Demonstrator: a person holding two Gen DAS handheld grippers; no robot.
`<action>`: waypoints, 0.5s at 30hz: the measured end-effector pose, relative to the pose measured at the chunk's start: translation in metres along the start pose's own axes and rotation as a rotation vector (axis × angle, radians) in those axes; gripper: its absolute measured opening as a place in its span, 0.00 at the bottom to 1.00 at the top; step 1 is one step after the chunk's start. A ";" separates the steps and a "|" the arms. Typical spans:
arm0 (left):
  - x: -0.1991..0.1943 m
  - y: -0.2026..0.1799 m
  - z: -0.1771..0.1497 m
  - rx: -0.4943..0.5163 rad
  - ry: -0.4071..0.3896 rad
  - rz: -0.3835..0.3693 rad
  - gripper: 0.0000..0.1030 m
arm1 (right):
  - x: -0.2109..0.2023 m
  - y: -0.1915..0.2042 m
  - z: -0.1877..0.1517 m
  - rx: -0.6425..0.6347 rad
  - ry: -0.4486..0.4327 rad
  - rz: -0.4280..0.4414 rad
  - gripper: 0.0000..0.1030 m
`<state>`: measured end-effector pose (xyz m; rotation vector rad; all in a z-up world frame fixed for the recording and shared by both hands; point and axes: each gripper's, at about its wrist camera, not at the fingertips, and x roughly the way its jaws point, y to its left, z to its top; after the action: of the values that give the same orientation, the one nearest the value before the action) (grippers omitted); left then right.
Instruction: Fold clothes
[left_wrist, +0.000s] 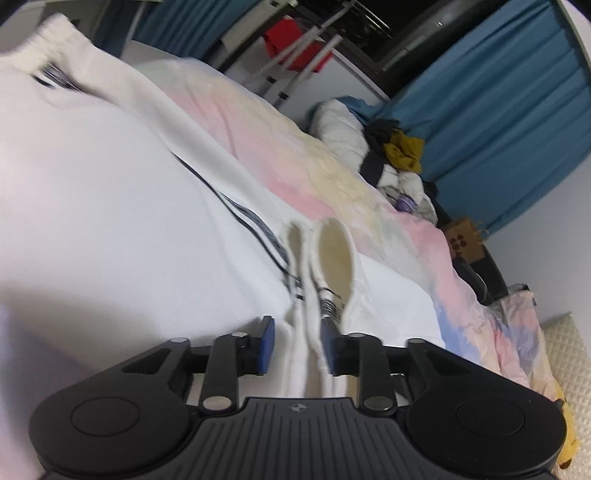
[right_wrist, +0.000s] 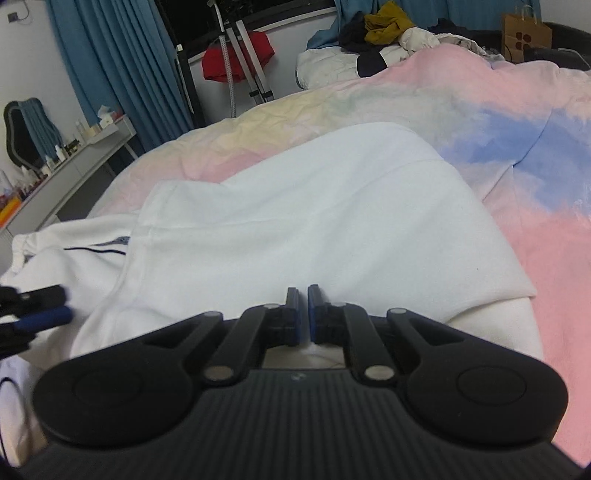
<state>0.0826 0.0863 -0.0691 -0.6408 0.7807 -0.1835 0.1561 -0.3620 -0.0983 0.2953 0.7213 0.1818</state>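
two grippers work one garment here: we have a white sweatshirt (right_wrist: 295, 221) with dark stripe trim spread across the bed, its near part under both tools. our left gripper (left_wrist: 297, 341) has its blue pads partly apart with a bunched ribbed cuff (left_wrist: 332, 254) and a fold of white cloth running between them; the cloth fills the gap, so we judge it pinched, though the blurred view leaves some doubt. our right gripper (right_wrist: 303, 314) has its jaws almost together, only a thin slit between the pads, and whether any cloth is caught in that slit we cannot tell.

we judge the step to be carrying a sleeve or side panel over the body of the sweatshirt. to do it well we should lift both holds evenly, keep the fold line straight along the stripe, and lay the cloth down flat before letting go, or the cuff will drag a crease.

the surface is a soft pastel duvet (right_wrist: 535, 258), pink, yellow and blue, which gives under pressure. beyond it lie a pile of clothes (right_wrist: 388, 26), blue curtains (right_wrist: 110, 62), a paper bag (right_wrist: 524, 31) and a cluttered dresser (right_wrist: 74, 155)
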 end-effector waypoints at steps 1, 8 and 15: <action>-0.011 0.003 0.003 -0.019 -0.009 0.014 0.53 | -0.001 0.000 0.000 0.002 0.000 0.002 0.08; -0.067 0.053 0.018 -0.270 -0.061 0.075 0.79 | -0.003 -0.001 0.004 0.021 0.004 0.010 0.08; -0.071 0.121 0.020 -0.562 -0.099 0.069 0.78 | -0.005 -0.003 0.003 0.048 0.004 0.009 0.06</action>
<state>0.0373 0.2192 -0.0883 -1.1420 0.7597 0.1383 0.1550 -0.3665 -0.0938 0.3438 0.7290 0.1740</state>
